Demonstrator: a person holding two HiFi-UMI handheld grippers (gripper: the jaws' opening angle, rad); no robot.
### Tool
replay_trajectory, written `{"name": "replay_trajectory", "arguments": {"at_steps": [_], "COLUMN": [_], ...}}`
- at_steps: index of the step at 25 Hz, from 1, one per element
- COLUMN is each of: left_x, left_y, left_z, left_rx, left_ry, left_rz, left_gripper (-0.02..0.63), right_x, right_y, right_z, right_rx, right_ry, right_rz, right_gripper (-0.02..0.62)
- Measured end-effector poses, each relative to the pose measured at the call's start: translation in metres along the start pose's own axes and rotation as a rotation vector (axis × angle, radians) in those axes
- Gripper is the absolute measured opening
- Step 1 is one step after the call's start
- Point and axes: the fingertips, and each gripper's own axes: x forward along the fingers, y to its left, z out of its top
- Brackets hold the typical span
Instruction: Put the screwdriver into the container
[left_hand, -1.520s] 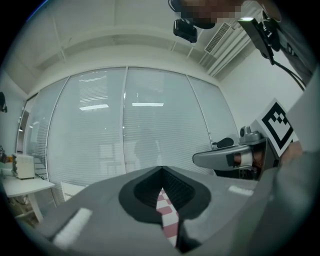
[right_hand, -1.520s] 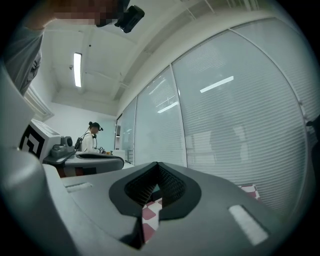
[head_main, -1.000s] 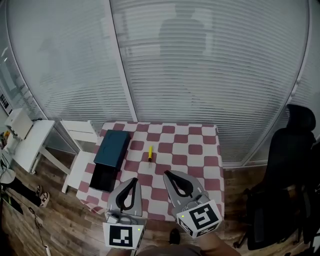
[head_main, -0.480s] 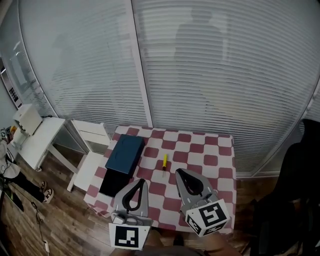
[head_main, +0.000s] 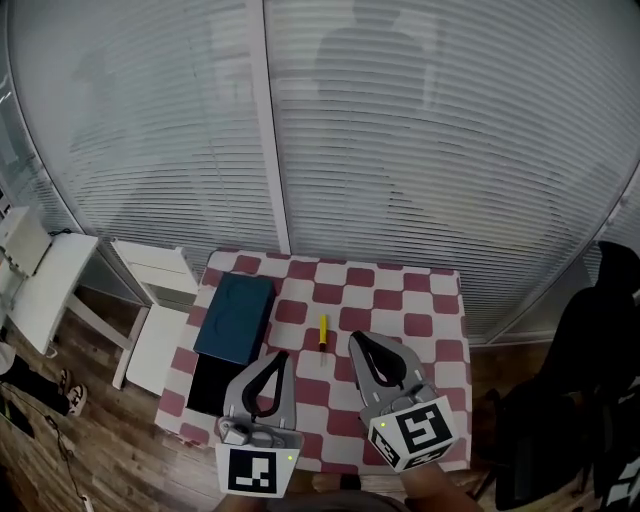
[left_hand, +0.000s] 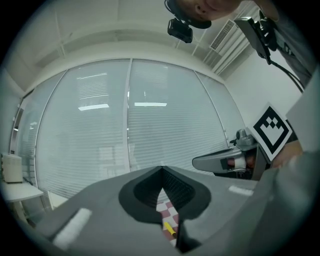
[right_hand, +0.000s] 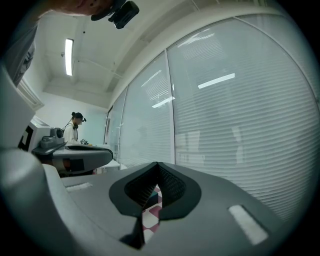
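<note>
1. Left gripper view: left gripper (left_hand: 161, 170) fingers were pressed together, empty; right gripper (right_hand: 157, 164) likewise.
2. Screwdriver (head_main: 323, 331) lay on checkered worktop (head_main: 420, 345), just ahead of both grippers, untouched.
3. Teal container (head_main: 236, 318) sat left of it, apart.

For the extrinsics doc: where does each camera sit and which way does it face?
Head view: on the person's head, steeply down at the checkered table, screwdriver, blue box; left gripper and right gripper at bottom.
Left gripper view: on the left gripper, level along its shut jaws towards the blinds; right gripper at right.
Right gripper view: on the right gripper, level along its shut jaws towards the blinds; left gripper at left.
Shared: head and left gripper views both show the screwdriver.
</note>
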Motion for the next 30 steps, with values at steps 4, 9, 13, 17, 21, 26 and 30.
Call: {"name": "replay_trajectory", "arguments": {"at_steps": [4, 9, 13, 17, 21, 26, 30], "left_x": [0.019, 0.041, 0.059, 0.069, 0.085, 0.101, 0.11], "left_y": [0.016, 0.037, 0.049, 0.053, 0.059, 0.067, 0.07], "left_z": [-0.006, -0.014, -0.022, -0.039, -0.062, -0.09, -0.108], "left_rx": [-0.016, -0.047, -0.066, -0.089, -0.108, -0.139, -0.155], "left_ry": [0.0, 0.013, 0.036, 0.076, 0.132, 0.192, 0.233], "left_rz": [-0.029, -0.062, -0.086, -0.118, -0.146, -0.168, -0.186], "left_gripper": [0.0, 0.0, 0.0, 0.0, 0.0, 0.0, 0.0], "right_x": [0.022, 0.051, 0.071, 0.083, 0.098, 0.113, 0.117], "right_y": [-0.005, -0.012, -0.022, -0.031, -0.04, -0.05, -0.056], "right_z": [-0.001, -0.002, -0.017, -0.047, -0.084, -0.136, -0.172], "right_rx": [-0.014, -0.025, -0.01, 0.038, 0.089, 0.146, 0.187], "right_ry": [0.018, 0.045, 0.106, 0.18, 0.26, 0.374, 0.459], "right_rz": [-0.033, -0.075, -0.109, -0.145, -0.165, -0.204, -0.226], "right_gripper": [0.023, 0.023, 0.023, 0.025, 0.025, 0.026, 0.05]}}
